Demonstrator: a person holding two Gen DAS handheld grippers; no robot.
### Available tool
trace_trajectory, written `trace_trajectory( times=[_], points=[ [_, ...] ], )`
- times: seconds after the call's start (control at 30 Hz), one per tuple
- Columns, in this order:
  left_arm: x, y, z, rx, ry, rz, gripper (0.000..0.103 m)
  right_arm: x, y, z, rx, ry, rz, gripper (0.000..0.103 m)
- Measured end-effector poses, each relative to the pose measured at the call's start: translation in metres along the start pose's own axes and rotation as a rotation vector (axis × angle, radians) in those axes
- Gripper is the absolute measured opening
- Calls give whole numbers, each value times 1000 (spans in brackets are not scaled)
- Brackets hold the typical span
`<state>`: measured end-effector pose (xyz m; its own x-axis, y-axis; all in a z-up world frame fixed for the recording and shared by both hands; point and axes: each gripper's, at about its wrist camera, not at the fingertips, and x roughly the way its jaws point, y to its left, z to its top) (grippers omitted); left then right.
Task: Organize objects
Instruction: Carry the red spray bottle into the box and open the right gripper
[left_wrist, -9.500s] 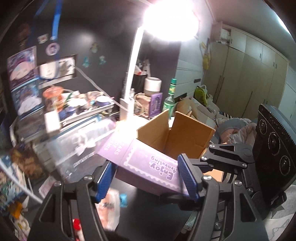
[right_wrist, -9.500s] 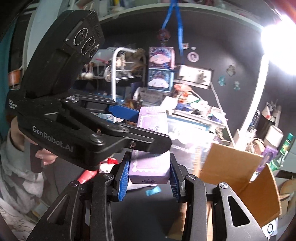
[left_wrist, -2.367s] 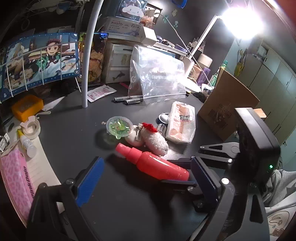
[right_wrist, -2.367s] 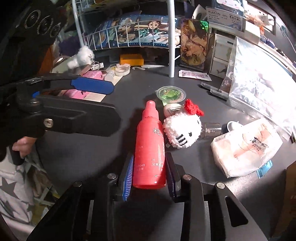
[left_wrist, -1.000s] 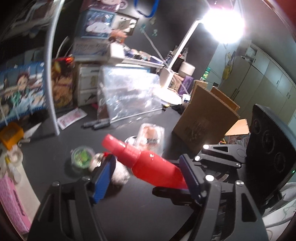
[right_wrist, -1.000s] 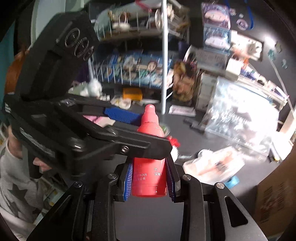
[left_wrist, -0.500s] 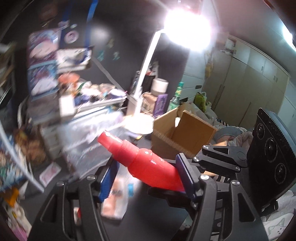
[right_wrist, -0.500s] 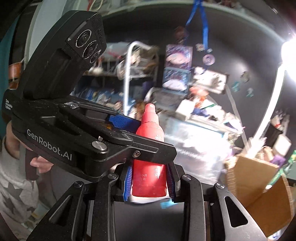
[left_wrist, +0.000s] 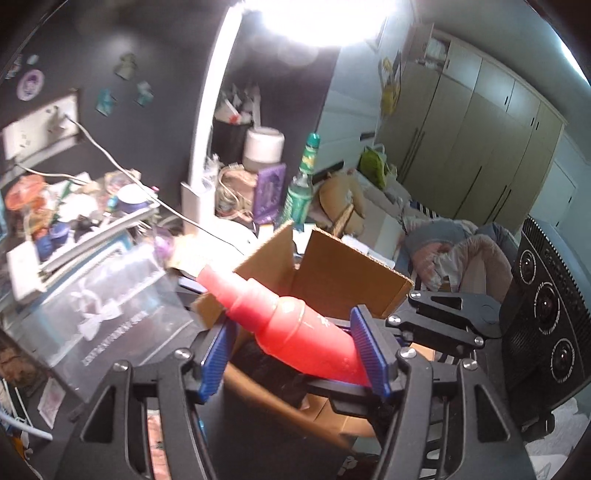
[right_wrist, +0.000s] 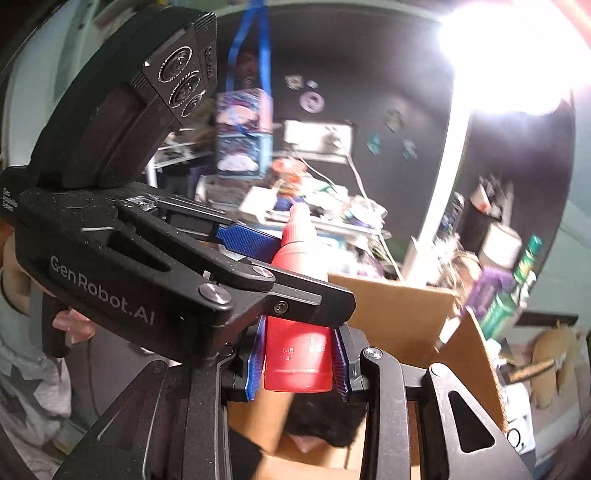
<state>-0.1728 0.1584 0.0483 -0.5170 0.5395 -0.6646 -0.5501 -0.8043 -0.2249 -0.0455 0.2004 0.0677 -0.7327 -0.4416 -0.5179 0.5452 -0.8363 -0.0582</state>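
right wrist: one red bottle (right_wrist: 297, 332) clamped, one cardboard box (right_wrist: 399, 317) beneath.

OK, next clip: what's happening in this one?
A person is tidying a cluttered desk with two handheld grippers. The right gripper is shut on a red bottle, gripped near its base, and holds it over an open cardboard box. The left gripper is open and sits alongside, its fingers on either side of the bottle without clearly pressing it. The bottle has not been released into the box yet.
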Motion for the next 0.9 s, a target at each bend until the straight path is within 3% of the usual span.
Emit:
trace_trajectory(
  times=[0.33,0.4,0.43,0.5,0.57,0.9],
  points=[
    [51,-18,13,10,109,10,61,7,-49,-26,107,104,-17,27],
    [56,-23,14,19,122,15,70,7,-53,-29,107,121,-30,27],
    [57,-24,14,24,124,16,73,7,-55,-30,103,127,-45,28],
    [59,-29,15,43,124,20,81,5,-57,-31,99,128,-67,40],
    [58,-32,15,54,119,27,82,2,-60,-31,96,118,-77,45],
    [43,-24,14,50,98,42,83,4,-62,-32,85,133,-82,45]
  ],
)
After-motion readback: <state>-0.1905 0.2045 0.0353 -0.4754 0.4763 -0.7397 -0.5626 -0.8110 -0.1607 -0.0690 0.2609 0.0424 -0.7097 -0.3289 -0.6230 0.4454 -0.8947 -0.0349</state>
